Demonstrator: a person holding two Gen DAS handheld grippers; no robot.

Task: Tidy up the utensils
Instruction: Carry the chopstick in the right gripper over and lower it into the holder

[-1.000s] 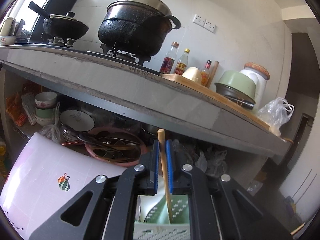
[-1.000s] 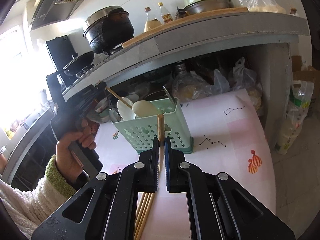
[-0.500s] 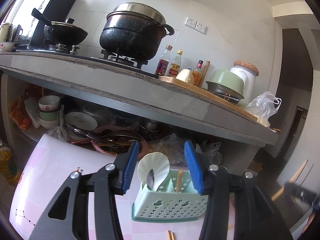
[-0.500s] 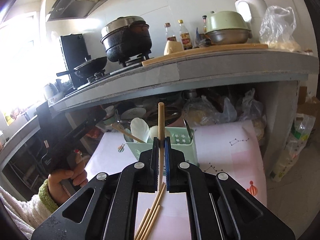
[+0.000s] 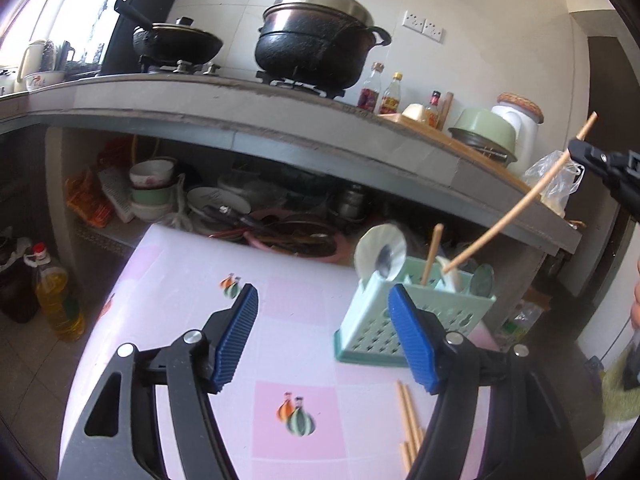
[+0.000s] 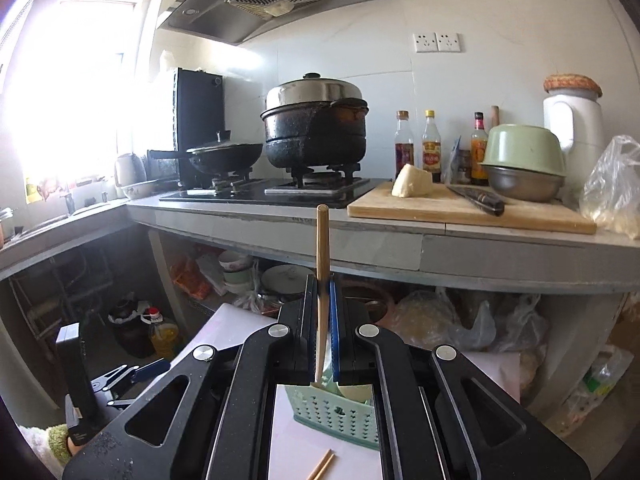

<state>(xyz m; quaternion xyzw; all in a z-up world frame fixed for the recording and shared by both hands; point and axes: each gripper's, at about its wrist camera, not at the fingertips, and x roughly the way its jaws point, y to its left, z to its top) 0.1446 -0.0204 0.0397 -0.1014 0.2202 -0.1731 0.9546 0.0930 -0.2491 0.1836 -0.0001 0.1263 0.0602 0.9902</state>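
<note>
Mid-task: green caddy (image 5: 416,312) on the pink mat already holds spoons plus one chopstick, right tool (image 6: 325,312) clamps another chopstick (image 6: 322,264) above it, left tool (image 5: 320,336) wide, empty, loose chopsticks (image 5: 408,420) remain.

Wooden chopstick (image 6: 322,280) angled above mint caddy (image 5: 416,320).

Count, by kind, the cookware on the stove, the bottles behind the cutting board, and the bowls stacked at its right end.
Cookware on the stove: 2, a black pot and a black wok
Bottles: 3, left bottle, middle bottle, right bottle
Bowls: 2, a green bowl upturned over a metal bowl
Total: 7
</note>
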